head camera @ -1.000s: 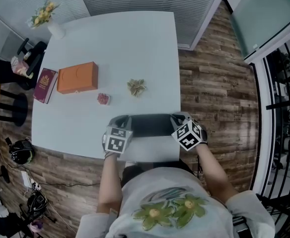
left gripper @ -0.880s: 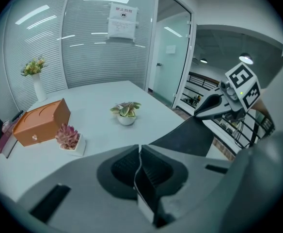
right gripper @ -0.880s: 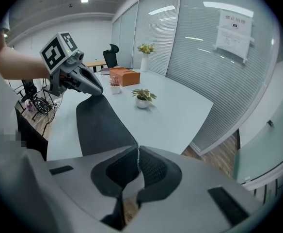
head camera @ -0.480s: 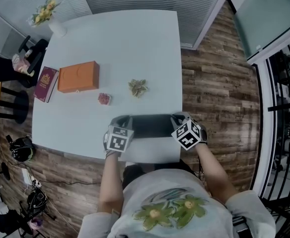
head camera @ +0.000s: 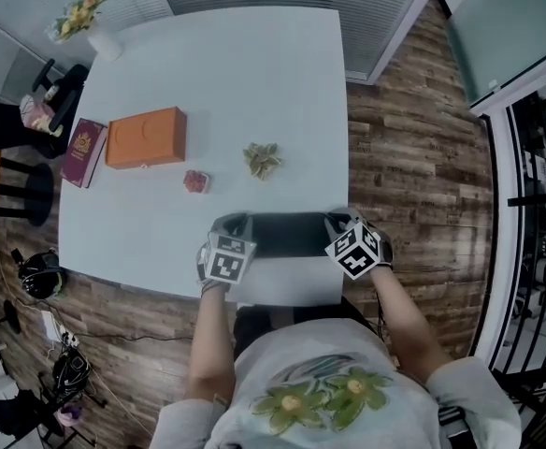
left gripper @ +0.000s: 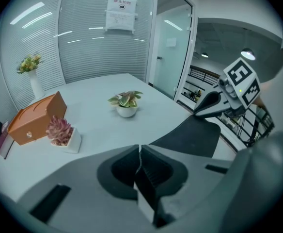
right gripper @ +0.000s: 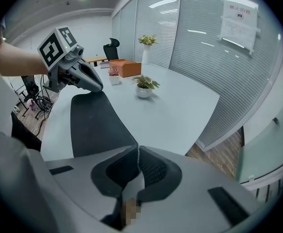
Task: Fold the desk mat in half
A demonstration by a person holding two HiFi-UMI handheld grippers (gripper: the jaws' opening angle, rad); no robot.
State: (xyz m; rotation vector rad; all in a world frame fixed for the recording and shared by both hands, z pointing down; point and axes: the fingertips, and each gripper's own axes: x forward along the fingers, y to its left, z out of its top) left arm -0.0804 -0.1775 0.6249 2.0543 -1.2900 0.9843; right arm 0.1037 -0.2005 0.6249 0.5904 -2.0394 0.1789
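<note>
Desk mat point(head camera: 287, 235) | at near edge of surface point(head camera: 208, 82), near half turned over | left gripper point(left gripper: 139, 165), right gripper point(right gripper: 138, 165): jaws clenched on its raised edge | step: closing the fold, probably | next: lay this edge evenly on far edge, then release

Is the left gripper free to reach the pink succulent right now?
Probably not yet: the left gripper is shut on the desk mat, though nothing on the table stands between it and the pink succulent.
</note>
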